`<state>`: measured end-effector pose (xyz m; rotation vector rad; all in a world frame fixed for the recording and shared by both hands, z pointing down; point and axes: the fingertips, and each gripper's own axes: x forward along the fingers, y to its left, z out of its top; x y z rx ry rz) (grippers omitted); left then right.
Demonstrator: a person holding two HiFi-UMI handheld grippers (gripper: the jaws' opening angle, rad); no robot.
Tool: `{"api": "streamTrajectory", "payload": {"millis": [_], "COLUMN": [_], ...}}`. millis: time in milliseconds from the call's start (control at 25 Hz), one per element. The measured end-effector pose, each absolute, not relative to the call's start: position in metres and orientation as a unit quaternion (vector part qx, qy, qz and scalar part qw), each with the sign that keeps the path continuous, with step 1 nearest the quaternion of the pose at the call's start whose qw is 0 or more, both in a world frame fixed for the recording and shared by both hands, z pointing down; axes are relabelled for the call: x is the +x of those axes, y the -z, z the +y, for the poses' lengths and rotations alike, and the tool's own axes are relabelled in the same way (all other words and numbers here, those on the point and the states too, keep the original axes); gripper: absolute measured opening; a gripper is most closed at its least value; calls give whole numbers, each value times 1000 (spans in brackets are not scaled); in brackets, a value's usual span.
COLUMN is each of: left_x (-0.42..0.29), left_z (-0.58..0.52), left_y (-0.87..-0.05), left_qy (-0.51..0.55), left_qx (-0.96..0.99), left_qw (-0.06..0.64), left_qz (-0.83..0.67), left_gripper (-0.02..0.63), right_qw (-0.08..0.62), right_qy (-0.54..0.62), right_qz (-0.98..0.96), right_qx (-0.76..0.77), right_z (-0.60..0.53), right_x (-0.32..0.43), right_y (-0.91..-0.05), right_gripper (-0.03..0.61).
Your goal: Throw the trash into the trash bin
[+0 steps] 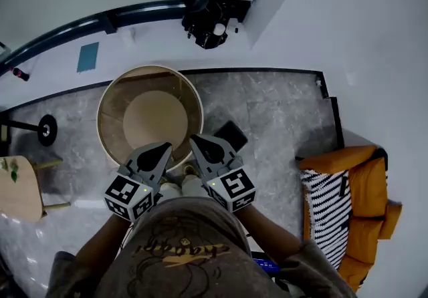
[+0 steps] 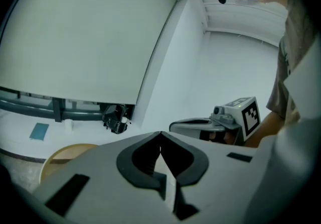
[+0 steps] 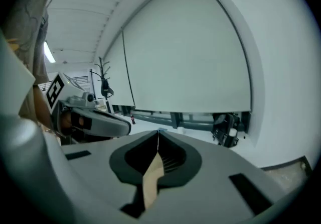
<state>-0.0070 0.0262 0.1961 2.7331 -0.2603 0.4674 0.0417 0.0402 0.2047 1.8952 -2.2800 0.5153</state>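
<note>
The trash bin [image 1: 110, 99] is a round, open wooden tub on the grey floor, just ahead of my feet; its inside looks bare and beige. Its rim [image 2: 62, 153] also shows low in the left gripper view. My left gripper [image 1: 166, 148] and right gripper [image 1: 195, 139] are held side by side high in front of my chest, over the bin's near edge. Both are shut with nothing between the tips, as the left gripper [image 2: 160, 132] and right gripper [image 3: 158, 131] show in their own views. I see no piece of trash in any view.
A flat black object [image 1: 231, 135] lies on the floor right of the bin. An orange sofa [image 1: 364, 203] with a striped cushion [image 1: 324, 206] stands at the right, a wooden stool [image 1: 20, 186] at the left. A black device [image 1: 207, 26] sits by the far wall.
</note>
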Motion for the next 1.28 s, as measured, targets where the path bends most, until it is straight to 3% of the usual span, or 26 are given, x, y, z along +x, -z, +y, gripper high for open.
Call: {"api": "streamTrajectory", "payload": {"millis": [560,1280], "left_x": [-95,-128], "left_z": [-23,-34], "left_y": [-122,-128], "left_qy": [-58,-45], "left_qx": [969,962], "left_qw": [71,67], "left_qz": [-231,-262], "left_gripper": [20,20], "right_qw": [-9,-14], "right_qy": [-63,-59], "right_qz": [-844,-856], "right_qx": [532,513], "right_z": [-2,-10], "right_x": [-49,-72], "right_y": [-111,-109], "right_gripper": [20,20]}}
